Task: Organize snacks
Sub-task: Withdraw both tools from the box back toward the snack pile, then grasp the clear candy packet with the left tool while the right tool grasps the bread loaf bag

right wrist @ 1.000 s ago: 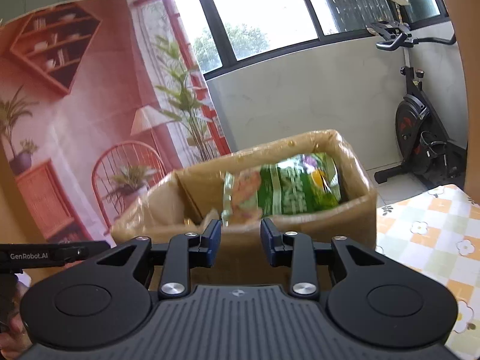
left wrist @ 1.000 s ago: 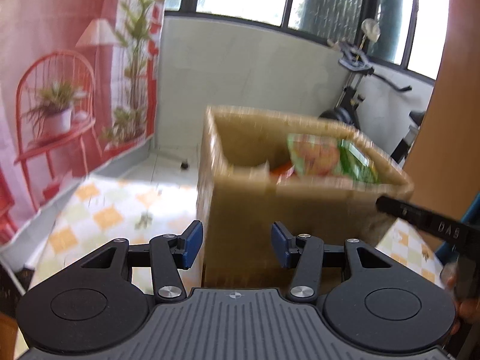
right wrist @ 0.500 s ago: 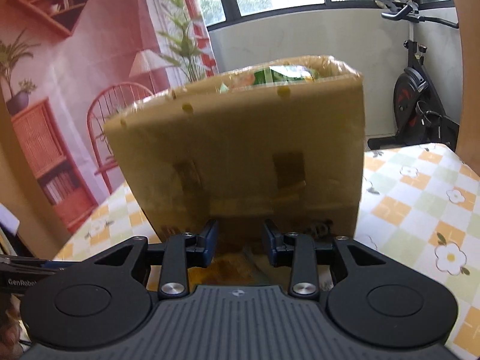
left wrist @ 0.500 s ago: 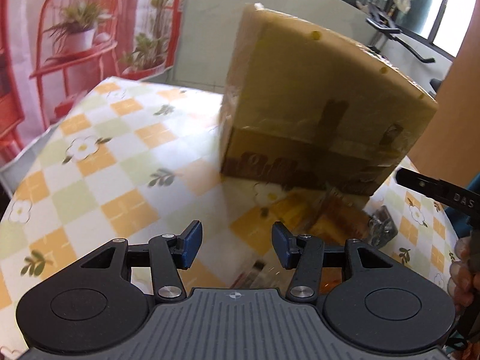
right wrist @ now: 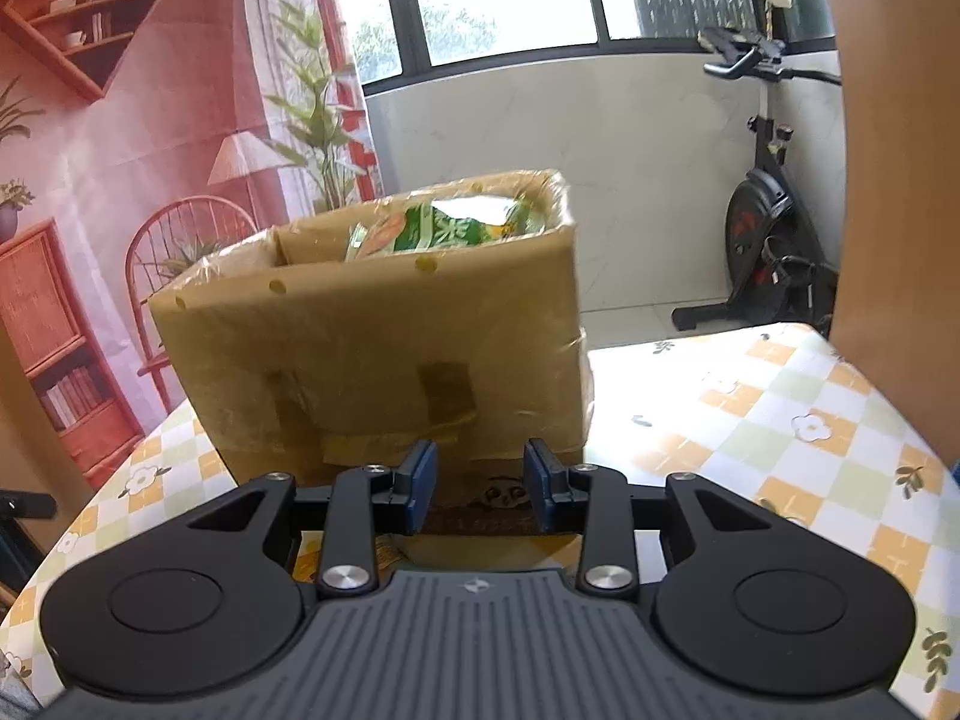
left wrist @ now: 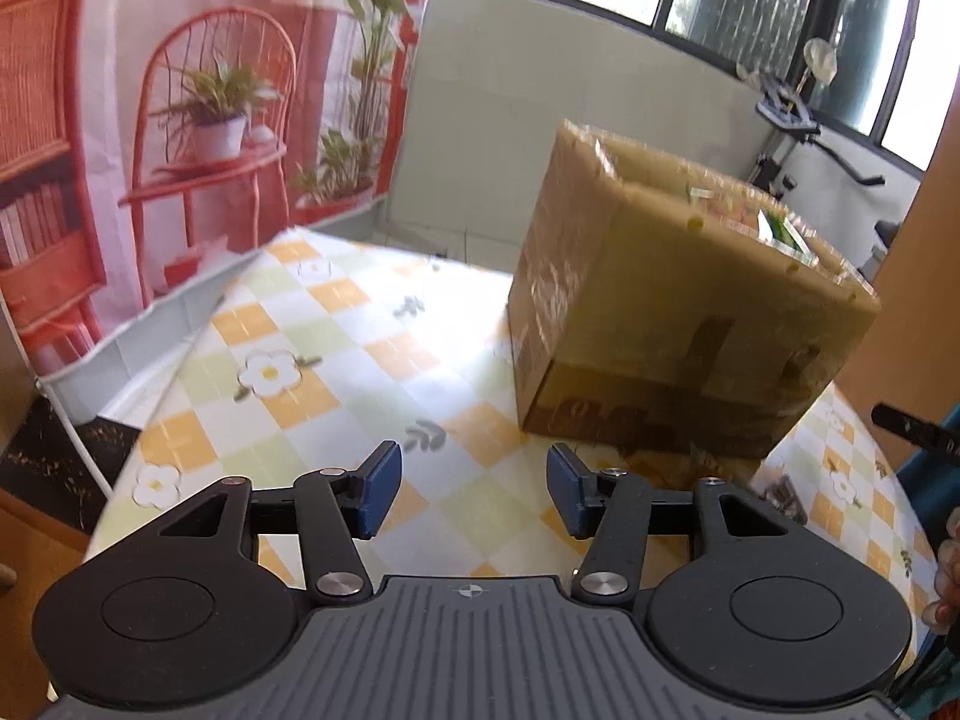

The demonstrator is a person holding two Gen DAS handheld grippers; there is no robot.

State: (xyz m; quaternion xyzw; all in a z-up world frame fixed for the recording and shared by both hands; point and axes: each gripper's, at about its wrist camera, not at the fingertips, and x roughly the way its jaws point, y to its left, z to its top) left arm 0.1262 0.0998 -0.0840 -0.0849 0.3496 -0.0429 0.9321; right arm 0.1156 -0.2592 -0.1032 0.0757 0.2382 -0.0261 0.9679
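A brown cardboard box (left wrist: 690, 312) wrapped in clear film stands on the checked tablecloth (left wrist: 300, 372). A green snack bag (right wrist: 432, 228) sticks up inside the box (right wrist: 384, 348). My left gripper (left wrist: 474, 480) hovers over the cloth to the left of the box, its jaws opening with nothing between them. My right gripper (right wrist: 477, 492) is low in front of the box, open. A brown packet with a panda face (right wrist: 501, 495) lies on the table just beyond its fingertips, not gripped. A yellow packet (right wrist: 312, 558) shows under the left finger.
A dark wrapper (left wrist: 780, 489) lies by the box's near right corner. The table's left edge (left wrist: 150, 438) drops off near my left gripper. An exercise bike (right wrist: 768, 228) stands behind, and a printed red backdrop (left wrist: 150, 120) hangs at the left.
Both cameras dropped from looking into the box to facing its side. The left gripper swung left, putting the box on the right, and its jaws widened. The panda packet came into the right view.
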